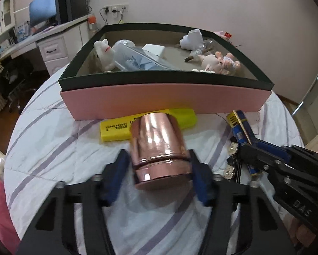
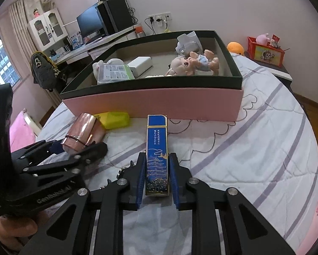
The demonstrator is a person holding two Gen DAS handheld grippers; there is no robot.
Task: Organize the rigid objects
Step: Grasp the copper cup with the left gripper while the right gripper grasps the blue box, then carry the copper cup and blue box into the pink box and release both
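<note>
My left gripper (image 1: 159,167) is shut on a shiny rose-gold jar (image 1: 157,148) and holds it above the striped bedspread, in front of the pink box (image 1: 165,101). The jar (image 2: 82,135) and left gripper (image 2: 78,148) also show at the left of the right wrist view. My right gripper (image 2: 156,167) is shut on a long blue and gold box (image 2: 157,155), held lengthwise toward the pink box (image 2: 159,104). The blue box (image 1: 240,131) and right gripper (image 1: 250,155) show at the right of the left wrist view.
A yellow box (image 1: 147,125) lies against the pink box's front wall. Inside the pink box are a white figurine (image 1: 104,53), a clear plastic pack (image 1: 137,60), a white case (image 1: 154,50) and a pink doll (image 1: 220,62). Small metal trinkets (image 1: 231,159) lie on the bedspread.
</note>
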